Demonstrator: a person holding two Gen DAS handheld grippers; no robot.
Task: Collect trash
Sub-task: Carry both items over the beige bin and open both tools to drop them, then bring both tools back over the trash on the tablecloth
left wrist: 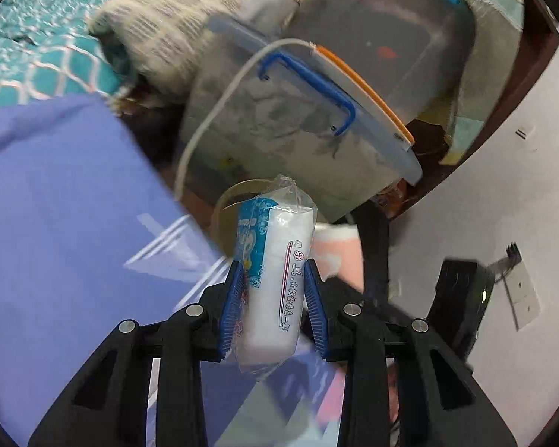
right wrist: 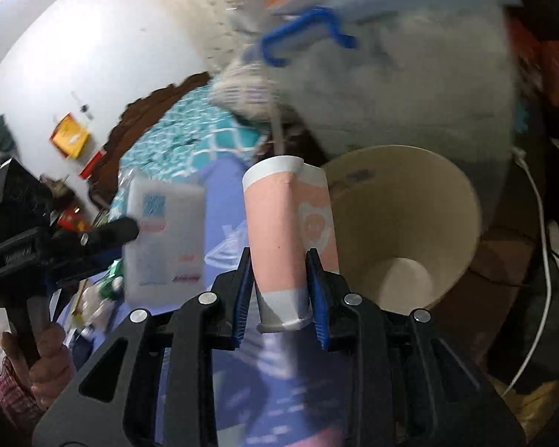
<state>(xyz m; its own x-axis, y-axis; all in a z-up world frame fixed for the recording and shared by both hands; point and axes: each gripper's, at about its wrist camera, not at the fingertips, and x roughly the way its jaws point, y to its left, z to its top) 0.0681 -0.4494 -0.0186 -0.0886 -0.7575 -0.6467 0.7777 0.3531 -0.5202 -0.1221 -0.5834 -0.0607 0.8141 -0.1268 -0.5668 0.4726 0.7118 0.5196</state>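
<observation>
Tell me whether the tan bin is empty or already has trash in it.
Empty as far as visible: the tan bin shows bare inner wall and bare bottom in the right wrist view.

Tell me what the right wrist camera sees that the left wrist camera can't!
Only the right wrist view shows the hand holding the left gripper, the deep inside of the beige bin, and a yellow packet on the white surface.

Only the left wrist view shows the white wall with a socket plate, and the blue print on the tissue pack.

Both show the pack in the left gripper, the pink paper cup squeezed in the right gripper, the blue-handled storage box, the teal patterned cloth and the purple cloth.
</observation>
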